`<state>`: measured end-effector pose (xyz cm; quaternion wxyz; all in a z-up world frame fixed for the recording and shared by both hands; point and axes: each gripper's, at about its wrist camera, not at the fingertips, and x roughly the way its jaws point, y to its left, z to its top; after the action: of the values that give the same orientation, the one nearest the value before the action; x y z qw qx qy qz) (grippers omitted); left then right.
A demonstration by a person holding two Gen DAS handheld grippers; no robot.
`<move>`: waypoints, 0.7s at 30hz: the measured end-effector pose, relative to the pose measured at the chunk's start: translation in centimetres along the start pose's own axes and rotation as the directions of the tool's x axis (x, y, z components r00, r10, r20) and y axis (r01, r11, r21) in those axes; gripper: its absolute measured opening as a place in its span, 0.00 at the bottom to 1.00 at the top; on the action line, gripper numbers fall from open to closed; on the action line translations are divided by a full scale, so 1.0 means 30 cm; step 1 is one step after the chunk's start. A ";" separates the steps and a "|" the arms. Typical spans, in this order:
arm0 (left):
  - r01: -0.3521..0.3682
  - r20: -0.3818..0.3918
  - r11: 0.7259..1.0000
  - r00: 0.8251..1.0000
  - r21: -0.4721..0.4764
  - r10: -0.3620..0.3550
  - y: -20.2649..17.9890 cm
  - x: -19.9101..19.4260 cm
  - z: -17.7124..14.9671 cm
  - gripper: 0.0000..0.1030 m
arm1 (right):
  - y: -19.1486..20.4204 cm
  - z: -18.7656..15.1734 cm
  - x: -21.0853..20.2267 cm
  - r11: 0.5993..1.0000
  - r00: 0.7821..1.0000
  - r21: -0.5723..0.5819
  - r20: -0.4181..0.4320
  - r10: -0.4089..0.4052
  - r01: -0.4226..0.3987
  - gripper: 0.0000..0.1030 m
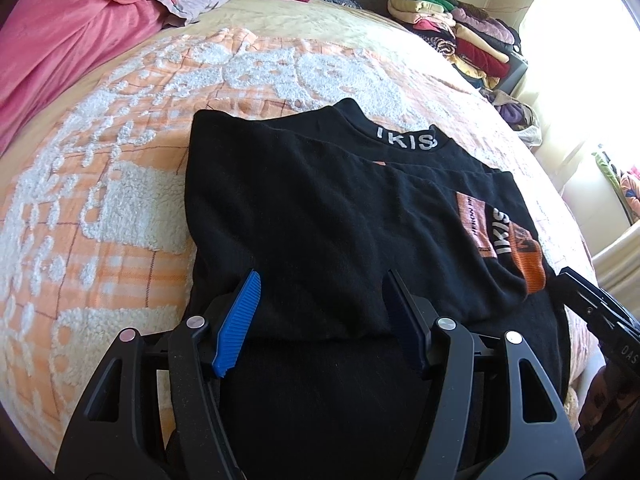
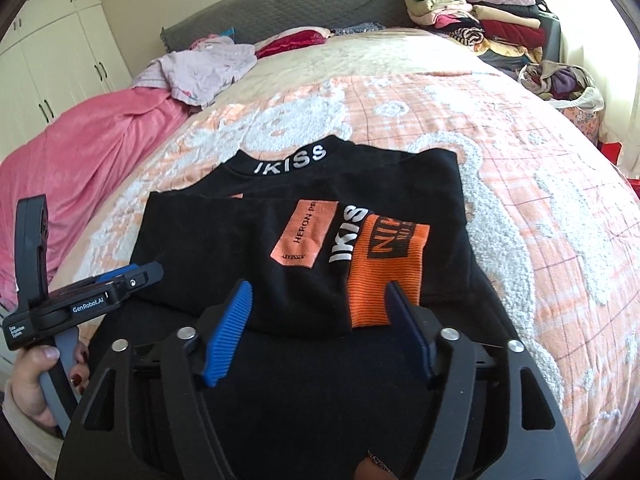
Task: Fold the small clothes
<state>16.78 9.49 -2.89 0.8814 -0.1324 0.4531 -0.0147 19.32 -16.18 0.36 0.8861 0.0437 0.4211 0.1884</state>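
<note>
Garment: black top (image 2: 280,216), lying flat on the bed (image 2: 500,152), partly folded, both sleeves laid across the front.
Place: middle of the orange-and-white fleece blanket (image 1: 120,184), hem end nearest both cameras.
Direction: collar with white "IKISS" lettering (image 2: 290,160) pointing away toward the grey headboard (image 2: 280,8); hem toward the person.
Long axis: running from near edge to headboard, roughly in line with both claws.
Sleeve: orange ribbed cuff (image 2: 380,276) lying on the chest, beside the peach patch (image 2: 306,232) and a white "IKISS" strip.
Left claw (image 1: 320,312): jaws apart over the lower part of the top, blue pads clear of the cloth, nothing gripped.
Right claw (image 2: 320,320): jaws spread wide just above the orange cuff, nothing pinched between them.
Hand (image 2: 36,384): wrapped round the grey handle of the left claw, seen at the left edge of the right wrist view.
Surroundings: pink quilt (image 2: 92,148) at left, stack of folded clothes (image 2: 480,12) by the far right corner, white wardrobe (image 2: 48,52).
</note>
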 end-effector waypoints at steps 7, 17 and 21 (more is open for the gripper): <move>-0.001 0.035 1.000 0.999 -0.006 0.001 -0.003 -0.075 -0.003 0.58 | 0.008 0.003 -0.064 1.000 0.999 0.006 0.035 0.012 -0.013 0.83; -0.012 0.095 1.000 0.995 -0.010 0.013 0.002 -0.196 -0.022 0.81 | 0.008 -0.005 -0.148 1.000 0.997 0.022 0.074 0.009 -0.011 0.92; -0.016 0.114 1.000 0.993 -0.012 0.017 0.008 -0.236 -0.032 0.89 | -0.003 -0.009 -0.177 0.999 0.996 0.035 0.087 0.011 -0.014 0.92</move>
<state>11.83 10.53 2.15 0.9052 -0.1339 0.4033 0.0026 16.09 -18.27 4.04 0.9014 0.0701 0.3854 0.1844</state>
